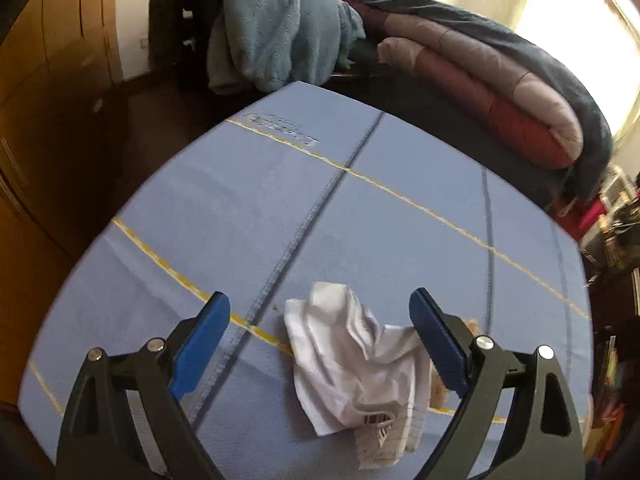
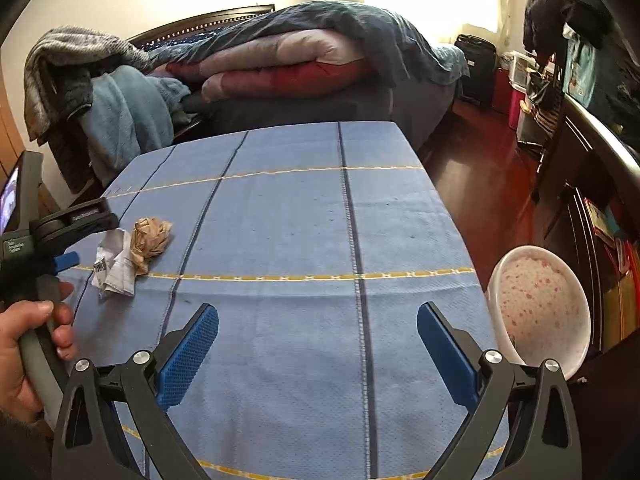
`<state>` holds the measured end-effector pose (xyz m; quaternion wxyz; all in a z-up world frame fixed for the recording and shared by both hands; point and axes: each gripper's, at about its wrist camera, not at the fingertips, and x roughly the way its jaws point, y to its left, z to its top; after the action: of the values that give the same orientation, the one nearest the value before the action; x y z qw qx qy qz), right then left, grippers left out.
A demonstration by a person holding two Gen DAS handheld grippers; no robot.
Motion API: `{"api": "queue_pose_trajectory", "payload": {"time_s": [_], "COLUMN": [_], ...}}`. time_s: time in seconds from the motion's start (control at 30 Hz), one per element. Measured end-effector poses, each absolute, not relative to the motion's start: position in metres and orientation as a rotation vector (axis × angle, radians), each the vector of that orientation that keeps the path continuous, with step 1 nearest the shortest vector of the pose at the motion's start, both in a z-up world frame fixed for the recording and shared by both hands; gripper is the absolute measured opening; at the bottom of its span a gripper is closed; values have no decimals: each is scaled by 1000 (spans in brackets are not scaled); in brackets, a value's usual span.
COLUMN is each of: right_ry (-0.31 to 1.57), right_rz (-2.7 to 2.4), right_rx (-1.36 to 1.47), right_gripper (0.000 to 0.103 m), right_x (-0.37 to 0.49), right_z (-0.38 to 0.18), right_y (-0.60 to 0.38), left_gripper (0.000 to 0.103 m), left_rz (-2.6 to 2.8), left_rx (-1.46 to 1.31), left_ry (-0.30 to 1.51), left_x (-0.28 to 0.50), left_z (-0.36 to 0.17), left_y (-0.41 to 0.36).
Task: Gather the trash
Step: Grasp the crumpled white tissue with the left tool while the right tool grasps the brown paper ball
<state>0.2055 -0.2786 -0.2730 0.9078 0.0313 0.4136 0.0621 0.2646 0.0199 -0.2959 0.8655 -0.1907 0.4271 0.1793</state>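
Observation:
A crumpled white paper (image 1: 356, 364) lies on the blue cloth-covered table (image 1: 320, 208), between the open fingers of my left gripper (image 1: 320, 312), nearer the right finger. A crumpled brown paper ball (image 2: 152, 240) lies against it; in the left wrist view only a sliver (image 1: 470, 324) shows behind the right finger. In the right wrist view the white paper (image 2: 114, 266) sits at the table's left, with the left gripper (image 2: 80, 236) around it. My right gripper (image 2: 318, 320) is open and empty over the table's near middle.
A white bowl with pink speckles (image 2: 540, 312) stands at the table's right edge. A bed with folded quilts (image 2: 300, 60) lies beyond the table. A dark cabinet (image 2: 592, 184) and clutter stand to the right, wooden wardrobe doors (image 1: 52, 80) to the left.

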Motion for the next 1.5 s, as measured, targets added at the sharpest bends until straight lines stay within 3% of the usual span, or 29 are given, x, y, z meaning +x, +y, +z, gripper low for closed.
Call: {"api": "queue_pose_trajectory", "payload": {"time_s": [0.53,0.6,0.63,0.83,1.17,1.5], "right_ry": [862,859,859,864,887,971], "right_rz": [137,144,148,180,294,355], "right_rx": [37,32,31,29,4,8], "right_gripper": [99,99,99,99,96,76], "right_x": [209,209,210,216,249,288], "right_z": [-268,-267,-267,-267,-279,-307], "right_y": [-256,-251,-249,-230,-164,-100], "left_gripper": [92,78,65,45,43,44], "left_rz": [286,289,289,216,303,385], "left_rx": [-297,-273,-258,-234,-258,-282], "left_ry": [954,950,946,915,868,825], "left_x": [256,252,250,238,221,210], "left_z": [-316,-318,-317,-311,-302,-290], "left_y": [-16,-15,-15,-8,55,108]}}
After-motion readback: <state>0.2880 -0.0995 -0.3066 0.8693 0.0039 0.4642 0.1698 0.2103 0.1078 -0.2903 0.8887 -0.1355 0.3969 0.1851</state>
